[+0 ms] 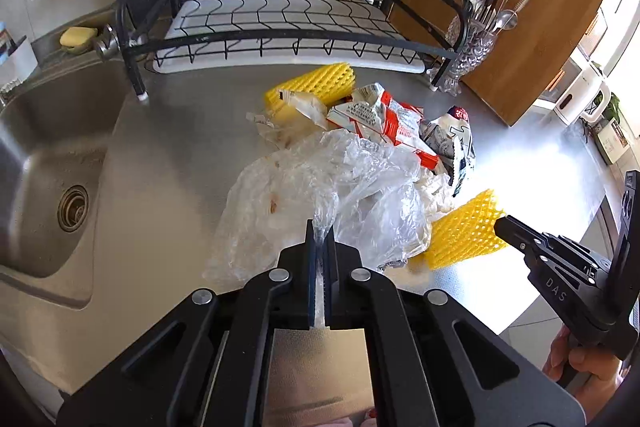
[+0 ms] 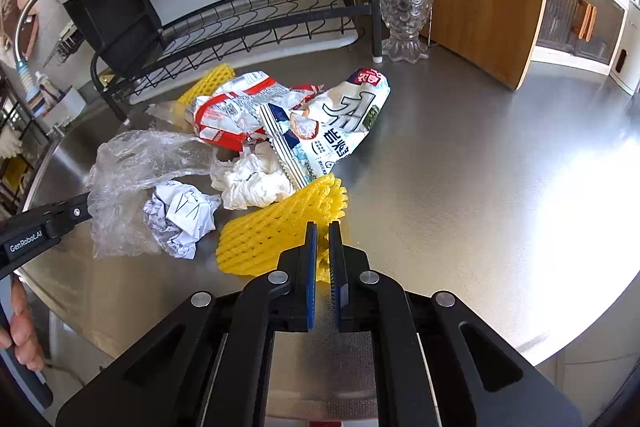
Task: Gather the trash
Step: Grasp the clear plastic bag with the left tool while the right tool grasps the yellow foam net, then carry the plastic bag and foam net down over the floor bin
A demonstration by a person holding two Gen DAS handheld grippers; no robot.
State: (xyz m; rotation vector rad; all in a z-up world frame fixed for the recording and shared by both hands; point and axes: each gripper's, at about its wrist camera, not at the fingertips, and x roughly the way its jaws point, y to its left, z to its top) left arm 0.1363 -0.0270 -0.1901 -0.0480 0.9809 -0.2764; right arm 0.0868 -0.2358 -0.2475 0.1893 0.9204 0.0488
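my left fingers (image 1: 320, 233) are pinched tight on a fold of the clear bag (image 1: 320, 195), the film bunched up between the pads. my right fingers (image 2: 324, 239) are nearly closed on the near edge of the yellow net (image 2: 276, 227), foam squeezed in the narrow gap. both pieces still lie on the tabletop (image 2: 480, 167), at the front of the trash pile; behind them sit the crumpled paper (image 2: 180, 221), the tissue (image 2: 256, 183), the white wrapper (image 2: 344, 123), the red wrapper (image 2: 232, 111) and a second net (image 1: 320, 83) by the dish rack (image 1: 280, 27).

what worries me: the bag is thin and slick, and i hold only a small pleat, so a quick lift could let it slide out or tear. it also drapes over the other trash, so pulling it may drag the paper or tissue along and scatter them toward the sink (image 1: 52, 167) or off the tabletop's edge. the net is springy; gripped only at its rim, it could pop free once it takes weight. both hands are close together, so lifting carelessly could knock one tool into the other.
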